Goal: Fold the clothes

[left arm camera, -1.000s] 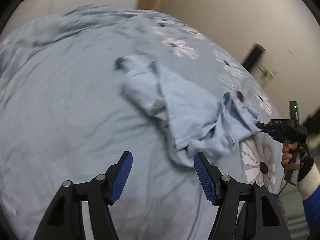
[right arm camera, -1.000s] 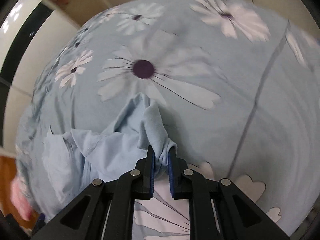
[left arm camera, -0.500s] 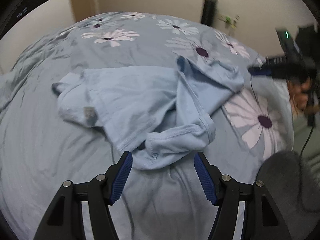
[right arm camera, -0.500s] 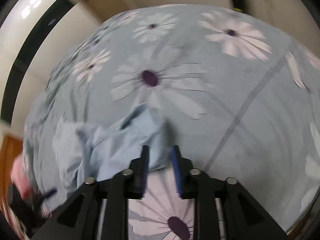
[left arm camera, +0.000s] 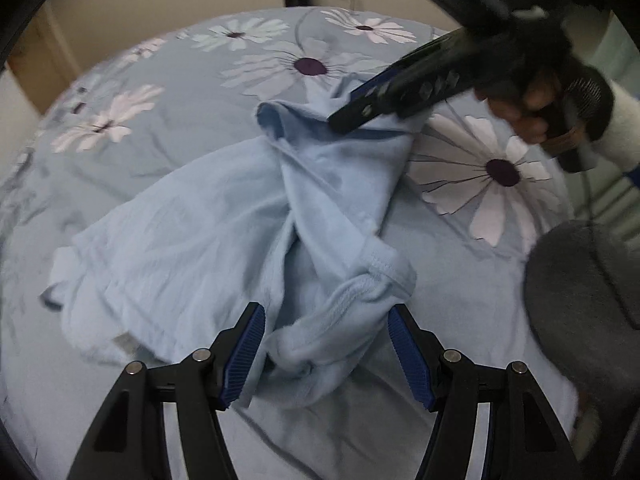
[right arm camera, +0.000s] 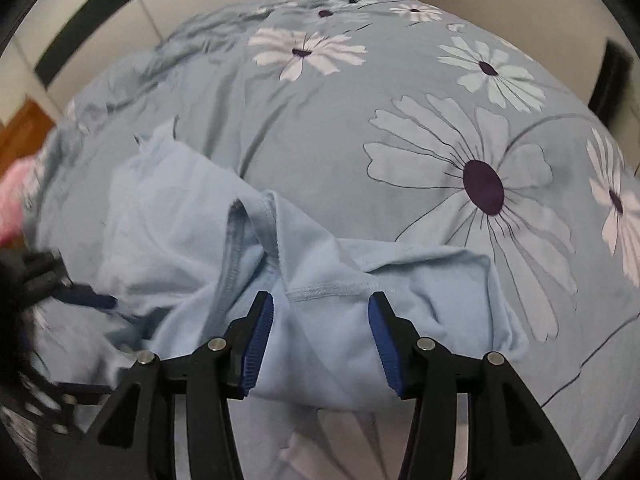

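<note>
Lying crumpled at frame centre on the bed (left arm camera: 168,92), the limp, light shirt (left arm camera: 208,216) is best pinched at a stitched hem; left claw (left arm camera: 326,350) is held open around a bunched hem fold, right claw (right arm camera: 321,344) is opening, with fabric between unpressed.

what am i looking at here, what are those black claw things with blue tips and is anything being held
Each claw is a hand-held gripper with a camera on it looking along its two fingers, so each picture comes from one gripper. A person holds one in each hand. The left gripper stands open over a crumpled light blue shirt lying on a flowered bedsheet. The right gripper is opening, with shirt cloth between its fingers but not pinched. The left view also shows the person's hand holding the right gripper. Nothing is held.
</note>
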`<state>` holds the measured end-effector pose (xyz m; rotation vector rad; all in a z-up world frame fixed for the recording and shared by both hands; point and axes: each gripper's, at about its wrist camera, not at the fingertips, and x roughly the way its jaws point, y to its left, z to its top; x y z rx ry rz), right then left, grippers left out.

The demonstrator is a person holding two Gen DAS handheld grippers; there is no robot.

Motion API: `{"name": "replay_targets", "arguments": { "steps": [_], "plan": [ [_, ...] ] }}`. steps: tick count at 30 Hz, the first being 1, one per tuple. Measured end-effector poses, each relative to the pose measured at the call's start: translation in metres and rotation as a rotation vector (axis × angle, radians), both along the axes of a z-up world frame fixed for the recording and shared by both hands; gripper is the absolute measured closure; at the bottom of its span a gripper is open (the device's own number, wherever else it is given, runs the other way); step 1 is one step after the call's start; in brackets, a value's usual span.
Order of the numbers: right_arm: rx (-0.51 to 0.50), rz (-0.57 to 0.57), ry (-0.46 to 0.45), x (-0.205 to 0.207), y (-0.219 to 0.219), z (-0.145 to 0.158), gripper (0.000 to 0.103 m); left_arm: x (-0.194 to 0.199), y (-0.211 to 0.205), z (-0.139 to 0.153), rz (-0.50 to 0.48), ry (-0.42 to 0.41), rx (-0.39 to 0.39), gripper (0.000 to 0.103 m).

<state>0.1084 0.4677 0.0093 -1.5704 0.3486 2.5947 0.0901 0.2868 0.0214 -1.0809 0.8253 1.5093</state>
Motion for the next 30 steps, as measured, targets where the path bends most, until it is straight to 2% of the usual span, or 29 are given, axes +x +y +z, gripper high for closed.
{"name": "replay_targets", "arguments": {
  "steps": [3, 6, 8, 10, 12, 17, 21, 25, 28, 30],
  "plan": [
    [0.054, -0.034, -0.010, 0.003, 0.006, -0.004, 0.052, -0.004, 0.002, 0.000, -0.062, -0.020, -0.024, 0.035],
    [0.054, -0.105, -0.006, 0.013, 0.025, -0.003, 0.052, -0.007, 0.002, -0.003, -0.100, -0.042, -0.044, 0.036],
    [0.042, -0.147, 0.003, 0.021, 0.038, -0.001, 0.052, -0.009, 0.003, -0.005, -0.115, -0.066, -0.046, 0.042],
    [0.010, -0.170, 0.014, 0.028, 0.047, 0.001, 0.057, -0.011, 0.004, -0.006, -0.131, -0.088, -0.047, 0.049],
    [-0.012, -0.183, 0.005, 0.033, 0.053, 0.000, 0.061, -0.010, 0.003, -0.007, -0.152, -0.101, -0.051, 0.054],
    [-0.044, -0.144, -0.004, 0.036, 0.046, 0.001, 0.061, 0.000, 0.003, -0.018, -0.218, -0.103, -0.105, 0.054],
    [-0.035, -0.107, 0.001, 0.030, 0.032, 0.004, 0.061, -0.004, 0.003, -0.024, -0.199, -0.055, -0.130, 0.055],
    [-0.029, -0.080, -0.013, 0.025, 0.024, 0.003, 0.061, -0.016, 0.002, -0.021, -0.141, -0.082, -0.115, 0.055],
    [-0.040, -0.076, -0.026, 0.021, 0.021, -0.001, 0.061, -0.010, 0.003, -0.024, -0.153, -0.072, -0.140, 0.055],
    [-0.039, -0.081, -0.037, 0.020, 0.019, -0.004, 0.061, -0.007, 0.002, -0.025, -0.150, -0.069, -0.150, 0.063]
  ]
}}
